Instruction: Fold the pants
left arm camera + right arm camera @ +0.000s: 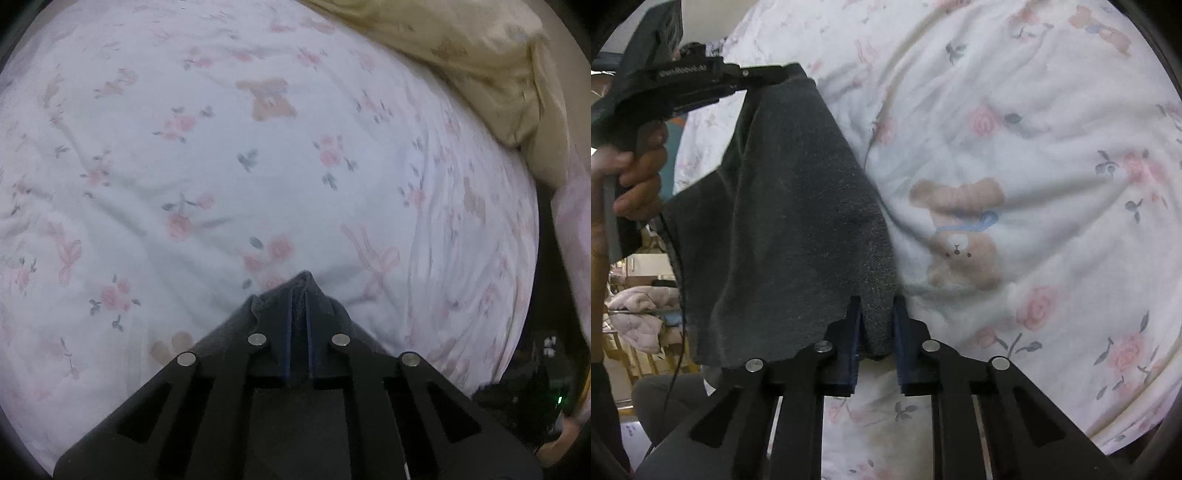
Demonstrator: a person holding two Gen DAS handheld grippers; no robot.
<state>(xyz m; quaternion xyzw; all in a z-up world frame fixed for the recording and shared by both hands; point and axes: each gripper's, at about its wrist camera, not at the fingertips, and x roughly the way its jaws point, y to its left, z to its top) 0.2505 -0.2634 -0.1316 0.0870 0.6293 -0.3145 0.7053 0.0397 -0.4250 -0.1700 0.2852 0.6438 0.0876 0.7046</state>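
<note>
The dark grey pants (790,221) hang stretched in the air above the bed between my two grippers. My right gripper (877,314) is shut on one edge of the pants, cloth pinched between its blue-padded fingers. My left gripper (300,295) is shut on another edge of the pants (273,306), only a small dark fold showing at its tips. In the right wrist view the left gripper (768,75) shows at upper left, held by a hand, gripping the top corner of the cloth. The rest of the pants is hidden from the left wrist view.
A white bedsheet (221,166) with pink roses, bows and teddy bears covers the bed below. A yellowish pillow (461,55) lies at the far right. The bed edge and dark clutter (524,398) are at the lower right. Room furniture (635,314) shows at left.
</note>
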